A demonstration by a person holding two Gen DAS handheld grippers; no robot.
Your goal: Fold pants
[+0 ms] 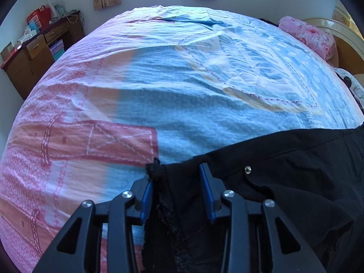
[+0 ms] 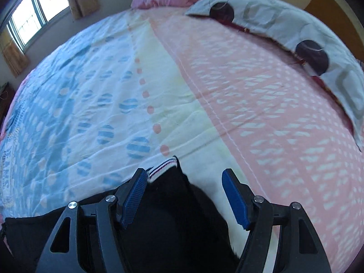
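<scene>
Left wrist view: black pants (image 1: 284, 170) are laid on the bed (image 1: 182, 91); a frayed edge is set between the parted pads of the left tool (image 1: 179, 188), contact not discernible. A wooden desk (image 1: 34, 52) is seen only here.

Right wrist view: the right tool (image 2: 184, 195) is spread wide over the pants' striped corner (image 2: 162, 167). A spotted pillow (image 2: 307, 36) is seen at the headboard.
</scene>
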